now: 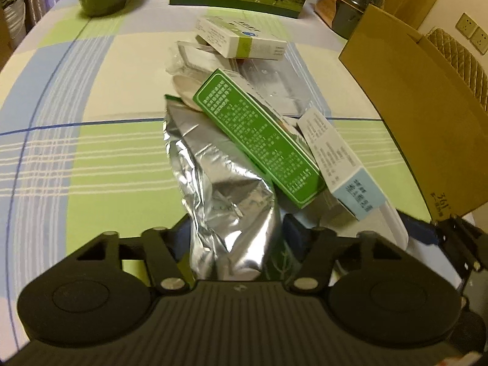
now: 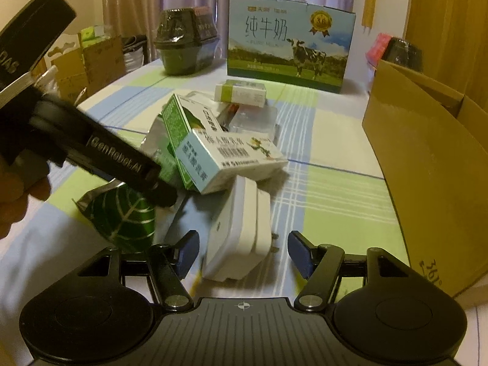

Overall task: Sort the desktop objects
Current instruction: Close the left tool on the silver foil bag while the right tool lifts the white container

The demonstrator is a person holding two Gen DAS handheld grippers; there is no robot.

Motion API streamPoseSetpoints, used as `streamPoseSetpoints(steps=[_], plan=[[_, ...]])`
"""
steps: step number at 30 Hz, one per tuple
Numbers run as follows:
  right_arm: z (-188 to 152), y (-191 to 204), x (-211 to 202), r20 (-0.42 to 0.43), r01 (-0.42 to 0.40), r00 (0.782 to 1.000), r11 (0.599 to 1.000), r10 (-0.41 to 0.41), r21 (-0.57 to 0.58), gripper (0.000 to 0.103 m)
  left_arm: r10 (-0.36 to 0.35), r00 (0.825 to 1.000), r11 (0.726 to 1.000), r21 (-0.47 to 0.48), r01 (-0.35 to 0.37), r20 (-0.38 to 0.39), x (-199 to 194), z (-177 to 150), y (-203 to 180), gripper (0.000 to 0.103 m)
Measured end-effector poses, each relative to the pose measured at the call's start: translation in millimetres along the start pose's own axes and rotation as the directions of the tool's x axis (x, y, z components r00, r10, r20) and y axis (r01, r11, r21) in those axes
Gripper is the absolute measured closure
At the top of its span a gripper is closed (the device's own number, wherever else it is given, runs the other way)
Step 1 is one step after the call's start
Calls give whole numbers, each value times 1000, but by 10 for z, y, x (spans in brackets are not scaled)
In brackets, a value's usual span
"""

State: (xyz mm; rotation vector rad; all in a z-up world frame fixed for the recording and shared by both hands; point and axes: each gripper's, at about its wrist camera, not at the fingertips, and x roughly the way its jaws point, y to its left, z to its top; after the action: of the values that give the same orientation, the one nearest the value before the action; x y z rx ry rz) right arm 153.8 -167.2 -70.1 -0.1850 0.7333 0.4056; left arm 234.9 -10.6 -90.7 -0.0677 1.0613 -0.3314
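Lying nearest in the bench's central pile, the white plug adapter (image 2: 241, 231) sits between the right hand-held gripper (image 2: 243, 251)'s parted fingers, seemingly lined up for grasping; the left hand-held gripper (image 1: 235, 238) straddles the foil pouch (image 1: 225, 189), fingers apart, probably steadying it.

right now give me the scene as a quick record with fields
surface: checked tablecloth
pile: foil pouch, green box, blue-ended box, white-green box
left gripper: jaws astride the foil pouch, grip unclear
right gripper: open, white plug adapter between its fingers
container: open cardboard box, right of pile
background: milk carton
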Motion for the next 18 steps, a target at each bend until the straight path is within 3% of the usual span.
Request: streamPoseSetpoints(steps=[3,6,13,18], plan=[[30,11,-4,-3,-13,1000,1000,13,7,43,21,1000,1000,13,-21,-4,-107,-120,-7,51],[30,-2,-21,-15,-25,1000,999,26,23,65,25,1000,1000,1,-25,-16,-241,-303,-3,52],[-134,-141,-262,-40,-42,998,994,46,99,67,32,998,999,0,-32,-46,-545,-782,-91,52],[-234,-236,-420,-48,-7,999,992,13,127,64,41,998,999,-25,-43,-48,-629,-903,-77,43]])
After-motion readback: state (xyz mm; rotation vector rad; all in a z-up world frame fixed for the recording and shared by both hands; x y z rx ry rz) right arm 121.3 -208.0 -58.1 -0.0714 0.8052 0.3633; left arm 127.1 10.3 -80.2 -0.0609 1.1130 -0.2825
